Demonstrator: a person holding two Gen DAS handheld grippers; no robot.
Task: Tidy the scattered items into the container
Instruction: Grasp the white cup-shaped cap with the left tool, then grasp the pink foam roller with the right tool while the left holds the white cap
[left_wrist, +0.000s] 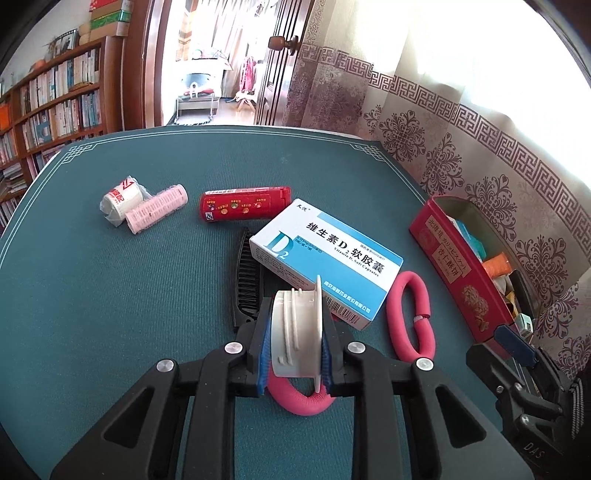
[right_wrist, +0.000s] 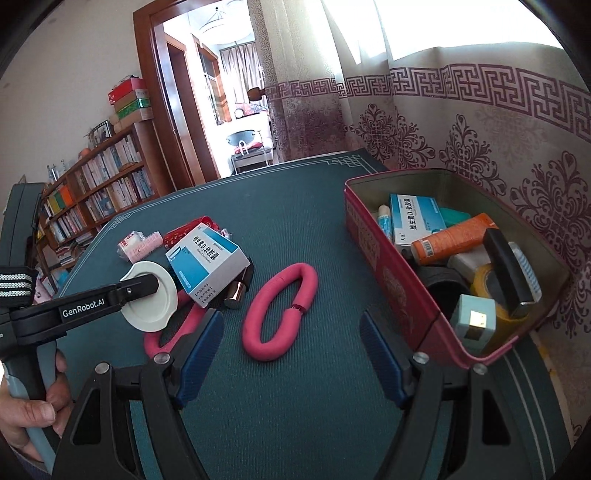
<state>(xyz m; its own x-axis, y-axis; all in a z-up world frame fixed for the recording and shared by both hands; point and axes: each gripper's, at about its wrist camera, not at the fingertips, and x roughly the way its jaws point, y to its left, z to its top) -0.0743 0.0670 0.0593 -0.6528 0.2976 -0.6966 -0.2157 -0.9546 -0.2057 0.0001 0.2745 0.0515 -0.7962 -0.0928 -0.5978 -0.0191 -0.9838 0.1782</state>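
My left gripper (left_wrist: 295, 350) is shut on a white tape spool (left_wrist: 295, 332), held just above the green table mat; the spool also shows in the right wrist view (right_wrist: 151, 299). Below it lies a pink foam loop (left_wrist: 306, 400). A second pink foam loop (right_wrist: 280, 314) lies ahead of my right gripper (right_wrist: 291, 354), which is open and empty. A blue-and-white vitamin box (left_wrist: 325, 258), a black comb (left_wrist: 248, 277), a red case (left_wrist: 243, 204), a pink hair roller (left_wrist: 157, 213) and a wrapped bandage roll (left_wrist: 120, 197) lie scattered. The red tin container (right_wrist: 399, 295) stands at the right, holding several items.
The tin holds an orange tube (right_wrist: 454, 238), a blue box (right_wrist: 413, 218), a yellow tape roll (right_wrist: 487, 284) and a black brush (right_wrist: 509, 269). A curtain (right_wrist: 480, 129) hangs close behind the table. A bookshelf (left_wrist: 55, 96) stands at the left.
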